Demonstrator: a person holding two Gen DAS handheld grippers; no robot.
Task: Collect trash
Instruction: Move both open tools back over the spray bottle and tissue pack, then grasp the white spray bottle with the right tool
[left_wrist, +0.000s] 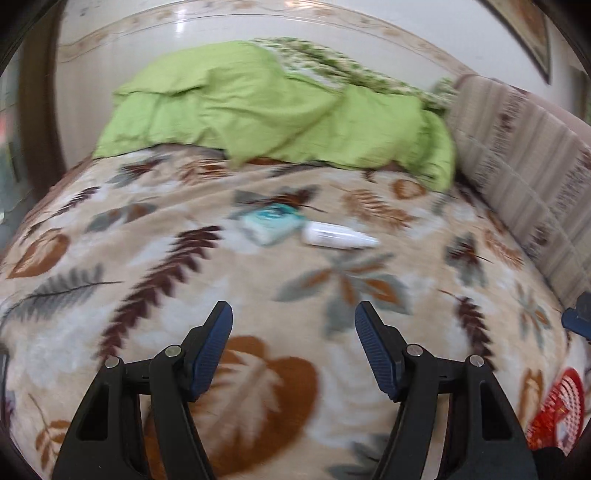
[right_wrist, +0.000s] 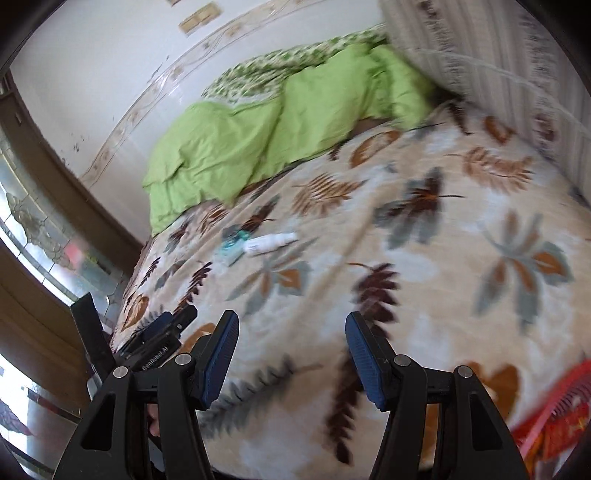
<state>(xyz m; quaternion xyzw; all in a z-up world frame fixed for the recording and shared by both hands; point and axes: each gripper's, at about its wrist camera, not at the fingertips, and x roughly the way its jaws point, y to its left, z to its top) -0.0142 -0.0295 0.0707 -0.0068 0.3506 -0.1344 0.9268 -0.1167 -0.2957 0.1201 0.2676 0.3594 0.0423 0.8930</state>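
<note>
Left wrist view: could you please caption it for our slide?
Open left gripper over a leaf-patterned blanket, facing a teal packet and white bottle.

Fleecy matt blanket (left_wrist: 155, 258); glossy plastic bottle (left_wrist: 338, 236)

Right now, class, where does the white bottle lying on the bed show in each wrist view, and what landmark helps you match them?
Left wrist: white bottle just right of centre, on the leaf blanket.
Right wrist: white bottle left of centre, mid-height.
Shared landmark: the teal packet close beside it.
</note>
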